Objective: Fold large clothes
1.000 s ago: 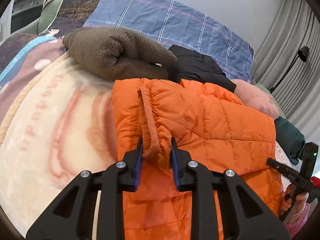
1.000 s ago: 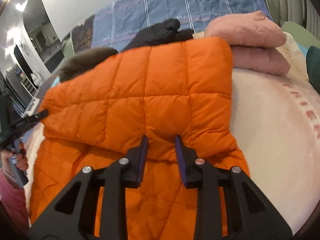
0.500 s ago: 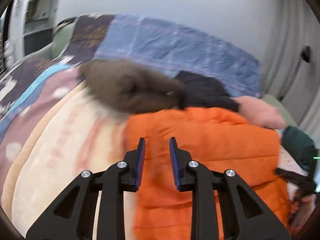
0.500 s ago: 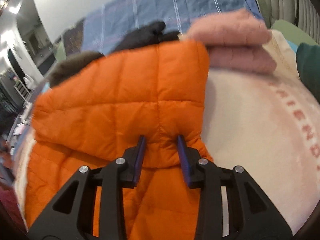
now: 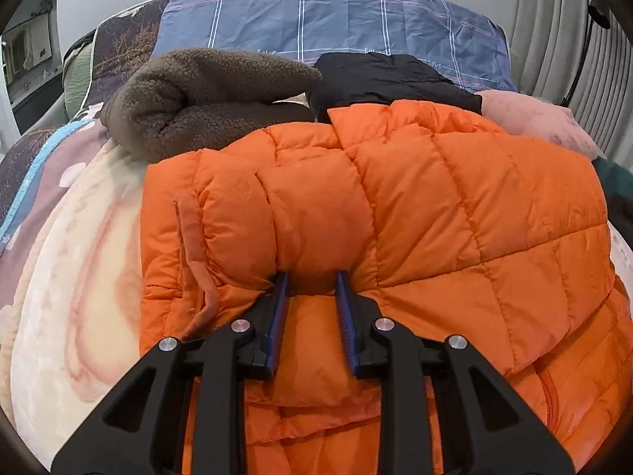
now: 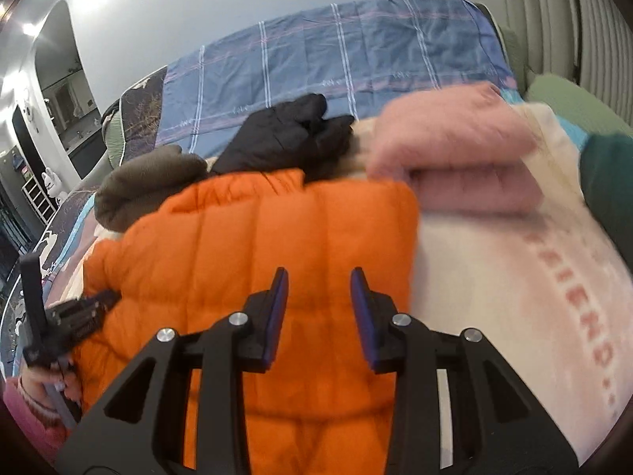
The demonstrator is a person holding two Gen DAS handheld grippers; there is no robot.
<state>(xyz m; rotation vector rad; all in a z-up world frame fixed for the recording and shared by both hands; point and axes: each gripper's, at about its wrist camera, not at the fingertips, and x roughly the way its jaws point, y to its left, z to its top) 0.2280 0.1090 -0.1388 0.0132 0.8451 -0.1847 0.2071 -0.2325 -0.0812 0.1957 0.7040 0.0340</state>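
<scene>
Two wrist-cam fisheye views over a bed piled w/ clothes.

Tools: L gripper [image 5: 311, 277] has its jaws set narrow, blue pads parallel. Its tips are tucked under the lower edge of a folded-over flap of the orange puffer jacket [image 5: 455, 206], and the flap bulges over them. Can't tell whether the pads pinch the fabric or only touch it. R gripper [image 6: 318, 273] has its jaws slightly wider apart and clamps nothing; the jacket's quilted top shows in the gap btwn them. This view is motion-blurred.

Task item: the jacket lies on a cream blanket [image 5: 79, 277], part-folded, w/ an upper layer laid over a lower one.

Around the jacket: brown fleece [image 5: 205, 91] at its far-left corner, touching. Black garment [image 5: 379, 79] just beyond its far edge. Folded pink garment [image 5: 542, 122] at its far-right corner. Blue plaid cover [image 5: 336, 12] well beyond all of these.

Only in L view: the jacket's left side, w/ a hanging orange strip [image 5: 194, 245], and a zip [image 5: 550, 392] on the lower layer at the near right.

Only in R view: a person's hand [image 6: 47, 386] in a pink sleeve [image 6: 27, 423], gripping the L tool's handle at the jacket's left edge. Pink lettering [image 6: 573, 308] on the blanket and a dark green garment [image 6: 609, 174] are right of the jacket
</scene>
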